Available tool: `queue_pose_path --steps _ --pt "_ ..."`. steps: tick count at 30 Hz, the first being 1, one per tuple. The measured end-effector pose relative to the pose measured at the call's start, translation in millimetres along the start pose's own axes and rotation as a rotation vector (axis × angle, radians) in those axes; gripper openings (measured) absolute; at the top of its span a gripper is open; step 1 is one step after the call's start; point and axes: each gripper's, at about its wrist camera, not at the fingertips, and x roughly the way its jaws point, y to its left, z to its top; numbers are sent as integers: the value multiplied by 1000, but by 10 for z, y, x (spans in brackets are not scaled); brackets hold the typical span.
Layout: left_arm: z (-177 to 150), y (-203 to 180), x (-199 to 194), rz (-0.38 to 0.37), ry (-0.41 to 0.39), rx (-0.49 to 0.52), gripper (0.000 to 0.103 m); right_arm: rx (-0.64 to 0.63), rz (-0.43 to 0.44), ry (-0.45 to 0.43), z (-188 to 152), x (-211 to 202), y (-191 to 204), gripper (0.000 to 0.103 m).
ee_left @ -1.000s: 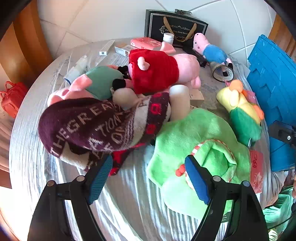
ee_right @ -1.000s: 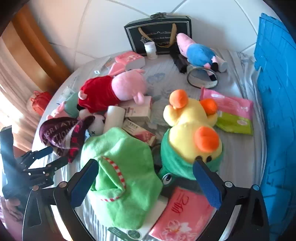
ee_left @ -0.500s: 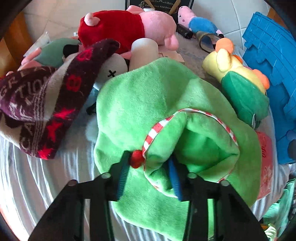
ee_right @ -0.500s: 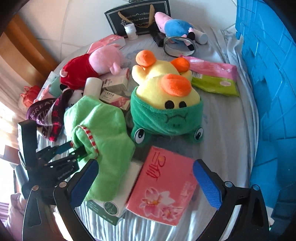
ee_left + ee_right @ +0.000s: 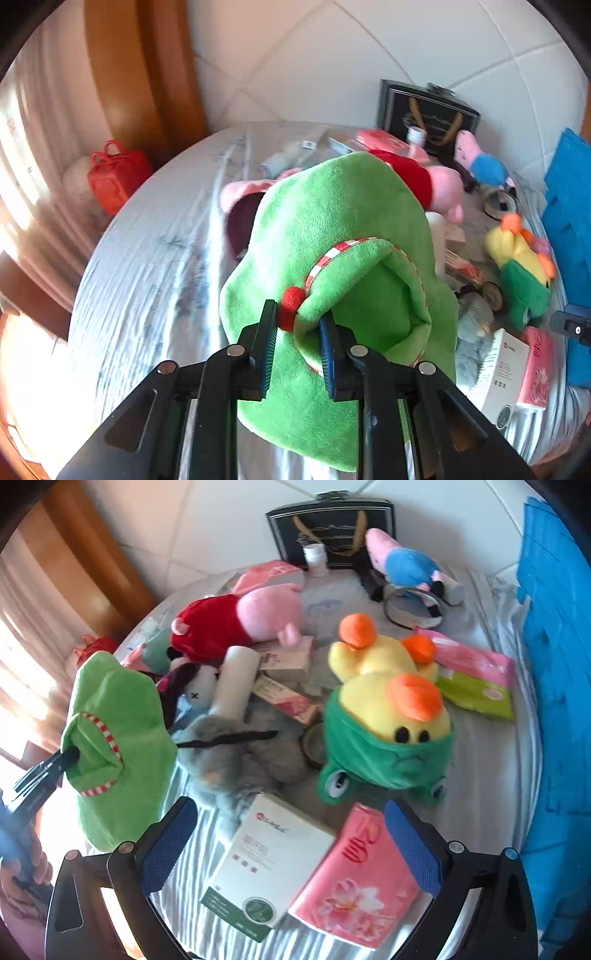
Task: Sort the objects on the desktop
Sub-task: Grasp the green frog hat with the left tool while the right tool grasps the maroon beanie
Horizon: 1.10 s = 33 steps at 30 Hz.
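Note:
A green plush hat (image 5: 332, 221) with red-and-white trim hangs lifted above the round table (image 5: 147, 258). My left gripper (image 5: 297, 314) is closing tight on a fold of it beside a red pompom, pads pressing the fabric. From the right wrist view the green plush hat (image 5: 114, 709) and left gripper (image 5: 70, 757) are at the left, with a hand below. My right gripper (image 5: 290, 812) is open, hovering over a white box (image 5: 273, 853) and a pink tissue pack (image 5: 354, 882), touching neither.
On the table lie a yellow duck plush in a green hood (image 5: 388, 716), a grey plush (image 5: 240, 760), a red-dressed pig plush (image 5: 236, 624), a blue pig plush (image 5: 406, 561) and small boxes. A black gift bag (image 5: 332, 528) stands at the back. A blue panel (image 5: 554, 664) borders the right.
My left gripper went from open to shut on the green hat and lifted it up and left off the pile, uncovering the grey plush. The right gripper barely shifted.

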Motion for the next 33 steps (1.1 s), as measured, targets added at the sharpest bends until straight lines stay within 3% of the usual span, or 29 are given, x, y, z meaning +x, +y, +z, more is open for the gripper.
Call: queue_pose_path --steps 4,9,14,20,21,22,23,24,28,33 --pt "-51 599 45 131 9 -80 21 -84 52 19 120 196 425 103" --pt "-118 1058 243 206 32 -176 21 -136 117 41 332 541 975 103" --pt "-22 1328 411 215 22 -206 21 -110 157 66 565 990 1375 103" --pt "45 1676 666 193 45 -242 21 17 155 65 805 1478 1408 103" --pt "37 1715 703 191 53 -240 21 36 165 66 828 1536 1401 100" --pt "20 1747 735 188 61 -240 21 51 159 74 848 1590 1403 64" --pt "5 1770 759 177 69 -243 21 53 146 77 861 1613 1420 37" --pt "1 1787 779 157 75 -251 21 52 129 74 869 1610 1444 23" --pt "32 1762 720 110 57 -242 21 -3 130 24 880 1394 1578 20" --pt "203 1631 431 66 -13 -219 21 -53 121 -126 950 760 1654 20"
